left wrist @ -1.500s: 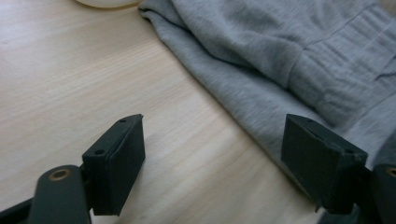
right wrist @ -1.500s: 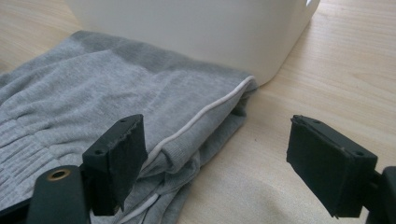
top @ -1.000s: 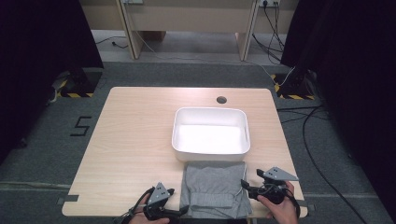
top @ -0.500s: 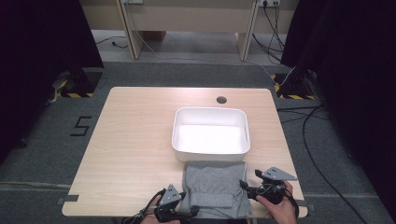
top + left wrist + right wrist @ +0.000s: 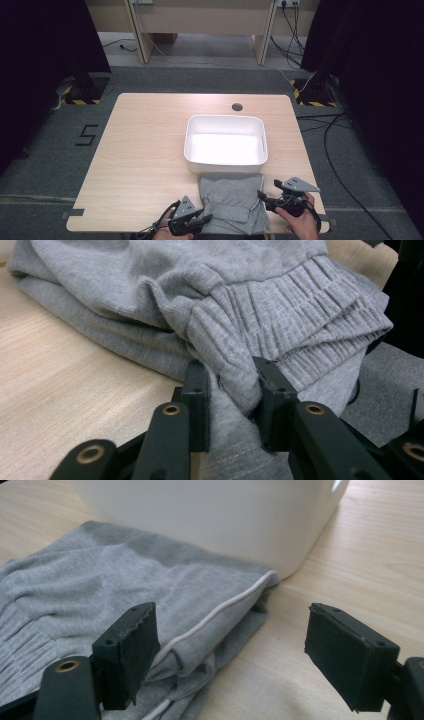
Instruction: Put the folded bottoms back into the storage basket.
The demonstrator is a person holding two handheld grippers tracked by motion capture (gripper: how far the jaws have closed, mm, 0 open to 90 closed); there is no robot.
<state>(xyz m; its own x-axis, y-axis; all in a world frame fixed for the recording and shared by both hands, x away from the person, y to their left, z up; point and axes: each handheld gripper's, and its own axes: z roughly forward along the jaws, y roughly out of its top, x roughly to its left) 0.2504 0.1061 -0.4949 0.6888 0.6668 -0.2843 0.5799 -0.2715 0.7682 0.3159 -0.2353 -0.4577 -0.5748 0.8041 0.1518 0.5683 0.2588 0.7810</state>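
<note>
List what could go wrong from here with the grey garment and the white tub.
1. The left gripper pinches just a ribbed fold of the grey garment; lifting may unfold the stack rather than raise it whole.
2. The right gripper is open at the garment's edge, gripping nothing, so a lift now would likely be lopsided.
3. The garment lies against the white tub, so dragging it forward might push the tub.
</note>
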